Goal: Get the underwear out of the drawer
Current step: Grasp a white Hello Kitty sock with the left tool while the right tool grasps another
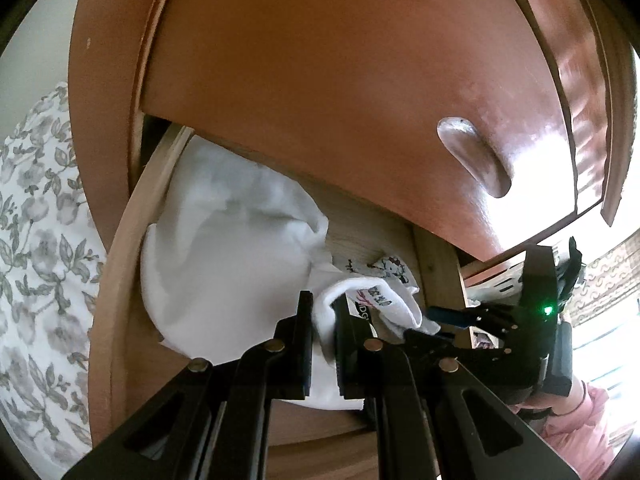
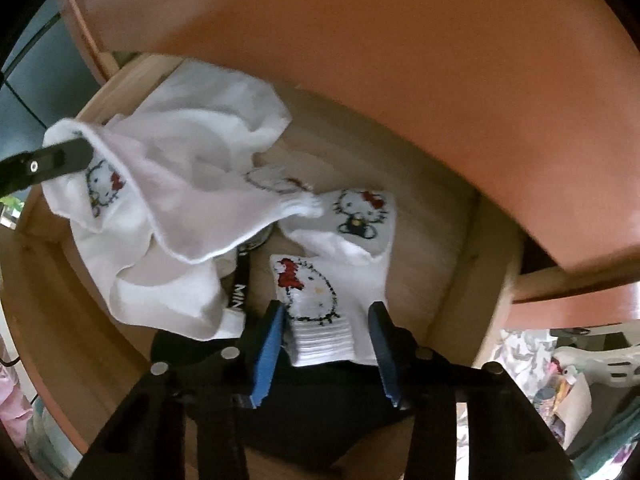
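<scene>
The open drawer (image 2: 460,272) has pale wooden walls and holds white cat-print garments. My left gripper (image 1: 324,340) is shut on a fold of the large white cat-print cloth (image 1: 224,232), lifting one corner. In the right wrist view its black finger (image 2: 60,160) pinches that cloth (image 2: 180,184) at the left. My right gripper (image 2: 328,340) points down into the drawer, and both blue pads touch the sides of a white ribbed cat-print piece (image 2: 316,304). A black garment (image 2: 320,396) with a lettered waistband lies beneath it. The right gripper (image 1: 448,322) also shows at the right of the left wrist view.
A red-brown drawer front (image 1: 340,100) with a recessed handle (image 1: 472,160) overhangs the open drawer. Floral bedding (image 1: 36,240) lies to the left. A person's pink sleeve (image 1: 584,412) is at the lower right. A pale plastic basket (image 2: 596,364) stands beside the cabinet.
</scene>
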Tool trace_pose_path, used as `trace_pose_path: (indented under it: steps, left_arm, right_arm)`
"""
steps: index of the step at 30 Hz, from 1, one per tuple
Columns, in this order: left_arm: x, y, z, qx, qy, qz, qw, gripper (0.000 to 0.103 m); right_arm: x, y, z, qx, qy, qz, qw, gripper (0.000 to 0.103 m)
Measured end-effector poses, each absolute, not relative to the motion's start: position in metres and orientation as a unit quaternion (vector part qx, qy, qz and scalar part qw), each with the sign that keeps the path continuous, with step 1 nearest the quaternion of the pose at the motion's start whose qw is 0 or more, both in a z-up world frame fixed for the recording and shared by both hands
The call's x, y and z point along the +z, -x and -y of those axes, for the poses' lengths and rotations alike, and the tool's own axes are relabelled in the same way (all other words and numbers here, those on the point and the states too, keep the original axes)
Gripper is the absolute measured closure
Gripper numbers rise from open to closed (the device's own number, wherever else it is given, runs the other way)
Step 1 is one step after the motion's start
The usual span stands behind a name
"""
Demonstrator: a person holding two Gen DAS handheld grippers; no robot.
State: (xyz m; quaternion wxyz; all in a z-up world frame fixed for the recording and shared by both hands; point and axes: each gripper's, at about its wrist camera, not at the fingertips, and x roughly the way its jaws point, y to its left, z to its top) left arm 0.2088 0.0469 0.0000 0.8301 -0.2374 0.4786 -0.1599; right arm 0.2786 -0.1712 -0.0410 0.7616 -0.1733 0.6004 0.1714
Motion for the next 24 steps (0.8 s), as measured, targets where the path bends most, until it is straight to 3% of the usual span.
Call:
trace_pose_path:
  steps: [4, 11, 16, 18, 20, 24]
  left_arm:
    - [0.0, -0.207, -0.044, -0.161, 0.24, -0.478, 0.829, 0.094]
    - [0.003, -0.206, -0.046, -0.165, 0.241, -0.477, 0.829, 0.094]
    - [0.002, -0.205, -0.045, -0.168, 0.241, -0.477, 0.828, 0.094]
    - [0.001, -0.205, -0.045, -0.169, 0.242, -0.478, 0.827, 0.094]
    - [0.001, -0.206, -0.045, -0.169, 0.242, -0.478, 0.827, 0.094]
    - [0.0, -0.205, -0.045, -0.164, 0.244, -0.48, 0.826, 0.094]
  right_arm:
    - [-0.035, -0.284, 0.168, 0.16, 0.181, -0.588, 0.772, 0.065]
    - [-0.047, -0.29, 0.158, 0.158, 0.215, -0.591, 0.761, 0.065]
    - [-0.063, -0.298, 0.142, 0.157, 0.227, -0.6, 0.751, 0.075]
    - [-0.066, -0.299, 0.142, 0.16, 0.224, -0.602, 0.749, 0.087]
    - [-0.067, -0.299, 0.141, 0.16, 0.222, -0.599, 0.753, 0.092]
    - [-0.069, -0.291, 0.153, 0.157, 0.211, -0.585, 0.767, 0.096]
